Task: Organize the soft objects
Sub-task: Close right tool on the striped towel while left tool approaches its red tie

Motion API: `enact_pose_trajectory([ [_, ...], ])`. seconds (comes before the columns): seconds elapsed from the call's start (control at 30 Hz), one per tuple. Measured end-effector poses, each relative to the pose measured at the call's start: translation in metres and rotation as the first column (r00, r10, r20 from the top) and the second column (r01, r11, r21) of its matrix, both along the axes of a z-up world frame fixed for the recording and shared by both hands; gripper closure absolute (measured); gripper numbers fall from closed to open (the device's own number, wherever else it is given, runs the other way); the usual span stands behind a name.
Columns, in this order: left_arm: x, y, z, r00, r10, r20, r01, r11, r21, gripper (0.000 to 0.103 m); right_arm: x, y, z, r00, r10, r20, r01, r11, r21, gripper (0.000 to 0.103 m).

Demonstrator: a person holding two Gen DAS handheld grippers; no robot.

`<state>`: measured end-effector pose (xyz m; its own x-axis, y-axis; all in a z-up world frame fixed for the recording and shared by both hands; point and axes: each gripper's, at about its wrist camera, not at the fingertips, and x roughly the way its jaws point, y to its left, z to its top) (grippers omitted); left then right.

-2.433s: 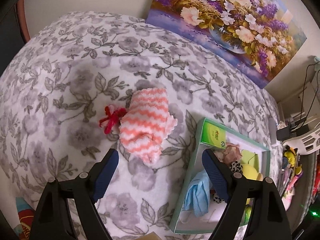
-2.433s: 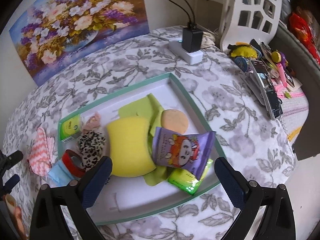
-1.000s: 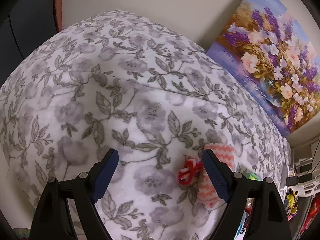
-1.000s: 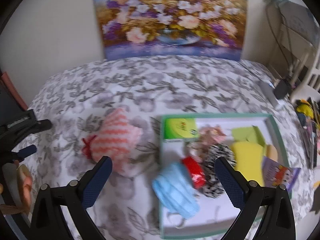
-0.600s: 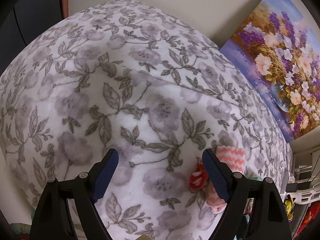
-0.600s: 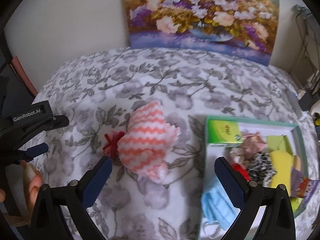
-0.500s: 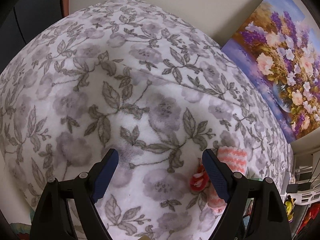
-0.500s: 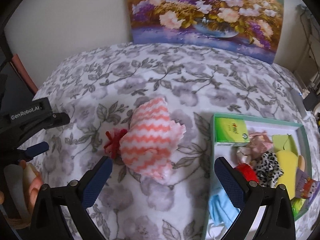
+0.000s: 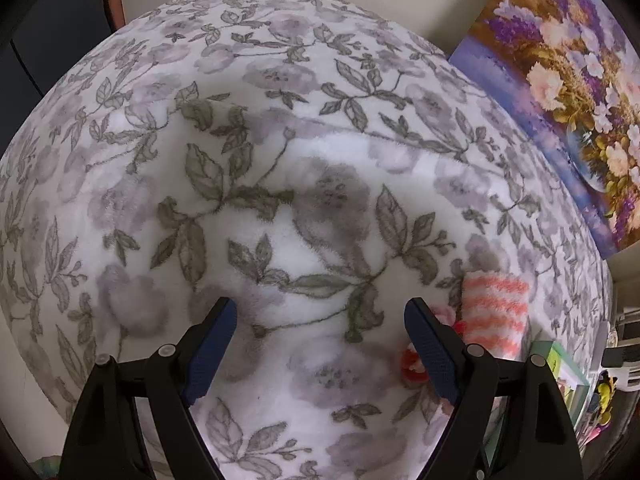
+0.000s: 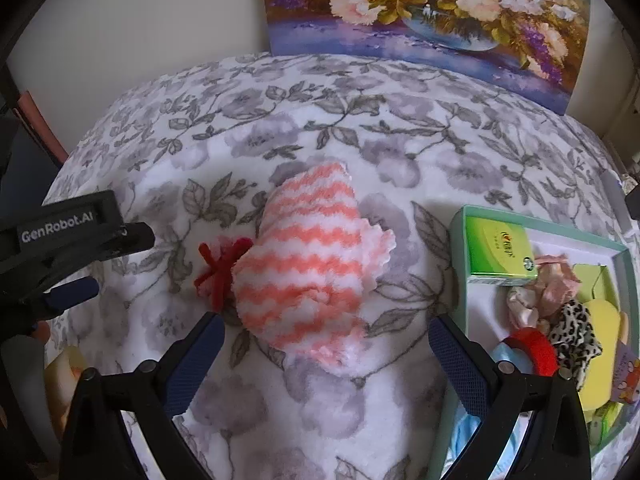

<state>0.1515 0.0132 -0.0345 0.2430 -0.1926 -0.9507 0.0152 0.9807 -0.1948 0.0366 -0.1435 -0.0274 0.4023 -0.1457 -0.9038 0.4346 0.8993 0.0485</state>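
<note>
Both the left gripper (image 9: 320, 344) and right gripper (image 10: 326, 352) are spread, empty. The cloth (image 10: 308, 268) is half hidden behind a left finger; the tray (image 10: 460, 264) is cut off.

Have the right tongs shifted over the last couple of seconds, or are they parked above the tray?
Yes. The right tongs moved left off the green tray and now frame the pink striped cloth on the floral blanket, open.

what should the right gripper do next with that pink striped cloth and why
Probably lower the right gripper a little further and close on the pink-and-white striped cloth: its jaws stand open with nothing held, and the cloth lies loose on the floral blanket, just ahead of them.
</note>
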Motion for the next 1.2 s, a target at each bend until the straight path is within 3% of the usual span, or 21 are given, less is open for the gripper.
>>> enact_pose_trajectory([
  [0.13,-0.001,-0.002,-0.003,1.000,-0.007,-0.014,0.007,1.000,0.004,0.017,0.003,0.000,-0.005,1.000,0.000,-0.010,0.000,1.000,0.008,0.000],
  [0.27,-0.001,-0.007,-0.005,1.000,-0.020,-0.008,0.020,0.998,0.059,0.017,0.002,-0.003,-0.009,1.000,-0.009,-0.013,0.009,1.000,0.017,0.000],
  [0.47,-0.002,-0.011,-0.005,0.999,-0.032,-0.008,0.033,0.998,0.057,0.017,0.003,-0.006,-0.012,1.000,-0.014,-0.011,0.014,0.999,0.029,0.002],
  [0.67,-0.002,-0.013,-0.006,0.999,-0.046,-0.021,0.047,0.998,0.043,0.017,0.004,-0.010,-0.020,1.000,-0.023,-0.018,0.024,0.999,0.048,0.004],
  [0.87,-0.001,-0.020,-0.007,0.997,-0.068,-0.041,0.068,0.998,-0.016,0.017,0.007,-0.010,-0.026,1.000,-0.016,-0.023,0.017,0.998,0.054,0.007],
  [1.2,-0.003,-0.035,-0.009,0.992,-0.114,-0.057,0.112,0.993,-0.043,0.017,0.016,-0.004,-0.022,1.000,0.022,-0.001,-0.022,0.999,-0.025,0.017],
])
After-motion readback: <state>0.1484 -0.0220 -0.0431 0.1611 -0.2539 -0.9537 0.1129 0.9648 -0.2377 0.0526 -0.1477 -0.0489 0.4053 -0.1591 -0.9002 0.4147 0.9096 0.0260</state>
